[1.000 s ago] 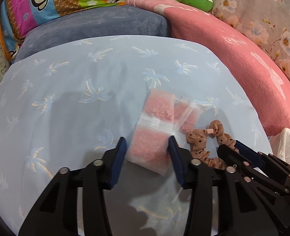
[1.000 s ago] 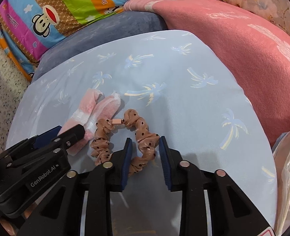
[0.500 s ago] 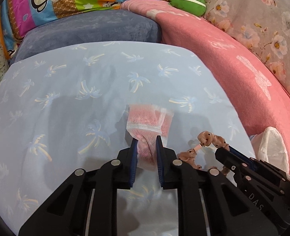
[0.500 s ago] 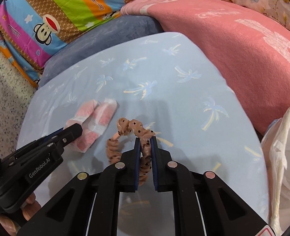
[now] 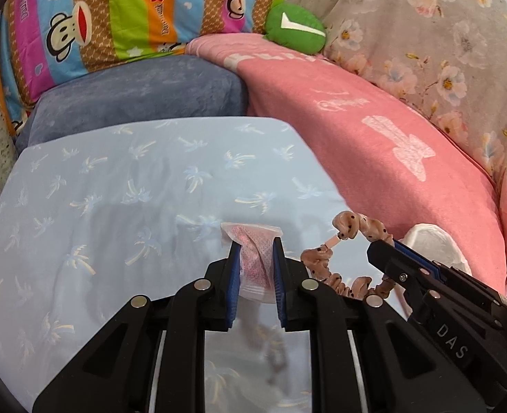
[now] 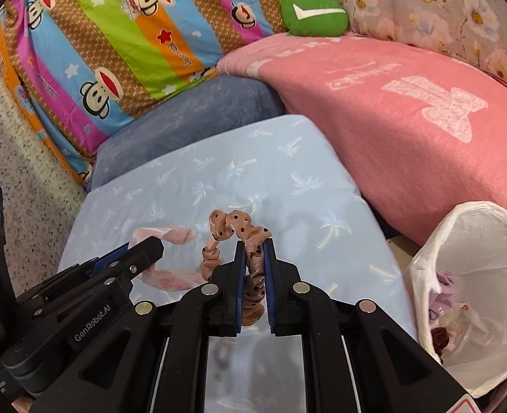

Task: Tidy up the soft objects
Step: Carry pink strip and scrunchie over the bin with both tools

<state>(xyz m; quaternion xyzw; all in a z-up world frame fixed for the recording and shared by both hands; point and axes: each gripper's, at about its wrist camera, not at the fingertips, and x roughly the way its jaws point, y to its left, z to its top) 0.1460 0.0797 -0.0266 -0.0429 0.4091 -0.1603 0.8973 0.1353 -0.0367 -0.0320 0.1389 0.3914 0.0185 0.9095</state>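
Your right gripper [image 6: 253,265] clamped on scrunchie [image 6: 239,227]; left gripper [image 5: 255,265] clamped on pink pouch [image 5: 253,258]. White bag [image 6: 473,296] lies right, nearer your right gripper.

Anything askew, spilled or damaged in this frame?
Nothing stands out. The left gripper is shut on the pink packet, the right gripper on the spotted scrunchie, both above the blue palm-print cushion. The white lined bin stands open, contents inside.

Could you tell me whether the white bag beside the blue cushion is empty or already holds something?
Not empty: the white bag gapes open, with purple and dark red items at its bottom.
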